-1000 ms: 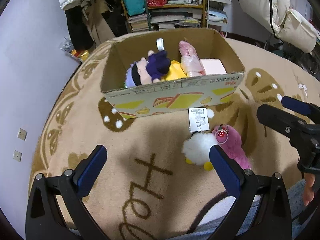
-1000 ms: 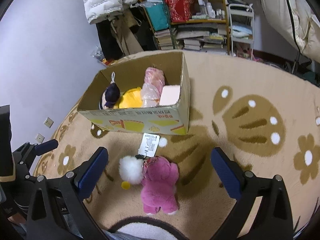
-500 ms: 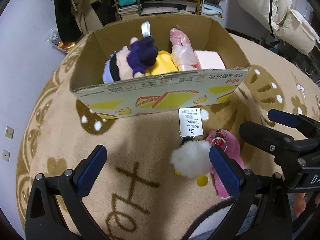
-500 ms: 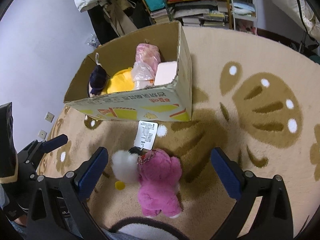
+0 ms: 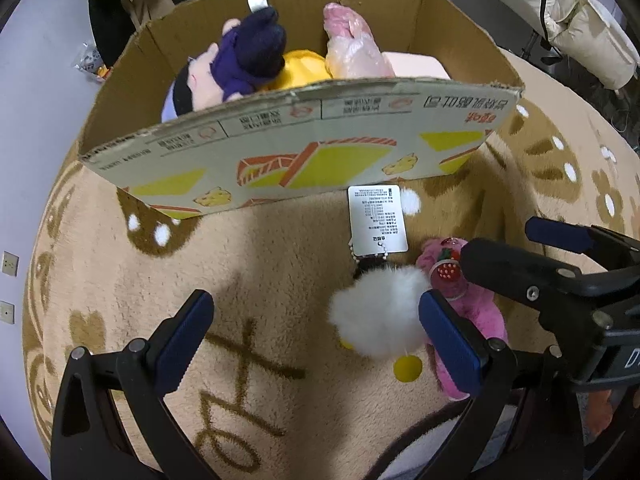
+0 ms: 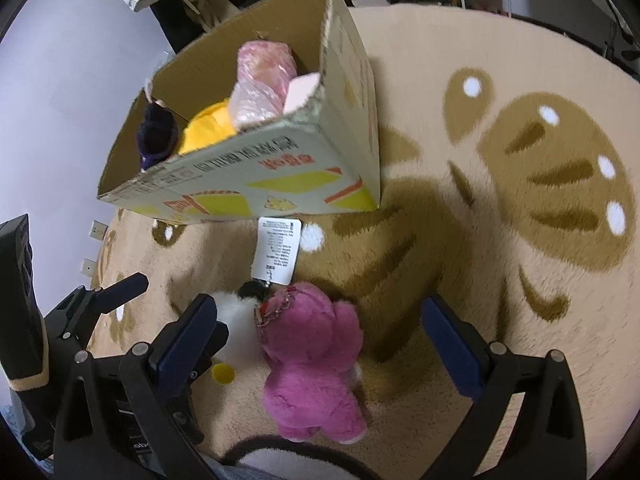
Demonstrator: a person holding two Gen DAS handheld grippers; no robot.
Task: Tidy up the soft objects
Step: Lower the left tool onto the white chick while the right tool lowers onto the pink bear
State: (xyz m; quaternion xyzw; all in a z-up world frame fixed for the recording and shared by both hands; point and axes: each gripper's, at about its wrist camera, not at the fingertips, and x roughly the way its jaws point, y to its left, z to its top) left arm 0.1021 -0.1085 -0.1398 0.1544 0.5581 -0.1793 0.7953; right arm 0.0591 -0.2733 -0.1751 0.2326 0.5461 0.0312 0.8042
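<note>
While my right gripper [image 6: 320, 344] hovers, jaws spread, over the pink plush toy [image 6: 316, 364], my left gripper [image 5: 316, 344] gapes beside it.

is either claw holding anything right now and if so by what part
Nothing is held. Both the left claw and right claw are open above the pink plush.
</note>
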